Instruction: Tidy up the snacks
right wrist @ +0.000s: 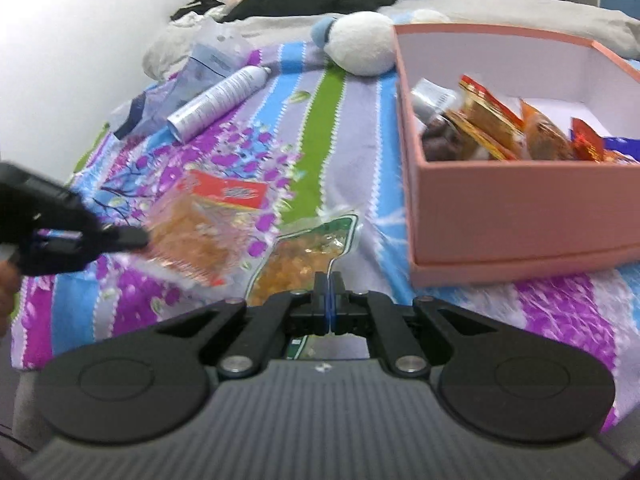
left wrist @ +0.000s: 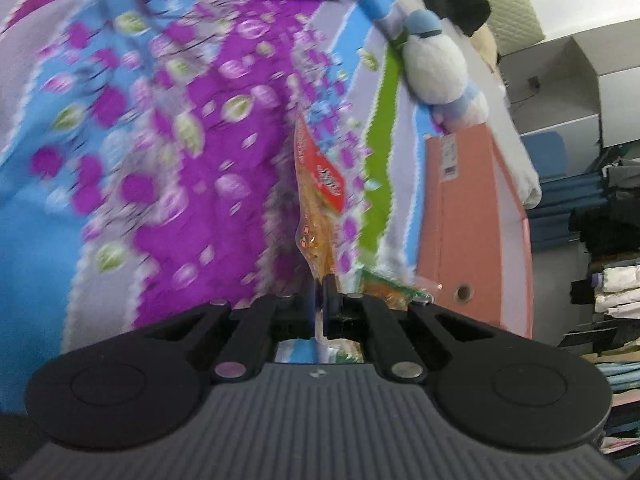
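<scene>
Gripping the red-labelled snack packet by its edge, our left tongs hold it above the bedspread, presumably bound for the pink box already holding snacks. Our right tongs hover pressed together and empty over the green-trimmed packet lying just beside the box.

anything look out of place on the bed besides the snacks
Yes: a white spray can lies on its side on the patterned sheet near some plastic bags, and a plush toy leans against the pink box. Neither is a snack.
</scene>
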Demonstrator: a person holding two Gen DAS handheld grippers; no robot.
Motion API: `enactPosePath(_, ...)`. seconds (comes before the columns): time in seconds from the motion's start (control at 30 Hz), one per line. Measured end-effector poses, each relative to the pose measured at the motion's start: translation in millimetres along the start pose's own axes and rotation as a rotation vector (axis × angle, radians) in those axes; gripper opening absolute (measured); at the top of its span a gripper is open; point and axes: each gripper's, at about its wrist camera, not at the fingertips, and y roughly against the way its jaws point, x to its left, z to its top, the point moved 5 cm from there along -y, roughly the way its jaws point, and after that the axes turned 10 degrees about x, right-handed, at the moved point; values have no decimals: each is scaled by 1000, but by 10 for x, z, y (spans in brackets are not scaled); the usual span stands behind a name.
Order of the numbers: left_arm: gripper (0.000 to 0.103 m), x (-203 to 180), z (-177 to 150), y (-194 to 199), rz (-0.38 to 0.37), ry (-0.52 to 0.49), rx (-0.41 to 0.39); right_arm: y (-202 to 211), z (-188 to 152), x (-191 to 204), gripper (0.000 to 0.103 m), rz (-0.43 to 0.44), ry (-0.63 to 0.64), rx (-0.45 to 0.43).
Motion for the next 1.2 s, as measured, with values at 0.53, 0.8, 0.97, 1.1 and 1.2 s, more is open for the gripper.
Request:
enactPosePath(0.53, 86, 141, -138, 168, 249, -101, -8, -10, -200, -150, 10, -65, -43, 41)
enactPosePath(0.8, 99, -103, -138, 72, 395, -276, -89, -79, -187, -4, 88, -20, -46, 0)
enactPosePath(0.97, 99, -334, -124, -141, 475, -410, -84, -317, -218, 181, 88, -29, 1, 13)
enactPosePath(1.1, 99, -424, -95, -313, 486, -453, -56, -467, -178, 278, 88, -84, 55, 2)
enactPosePath(1.2, 99, -437, -87, -447, 503, -472, -26, -555, -136, 297, 88, -107, 72, -1)
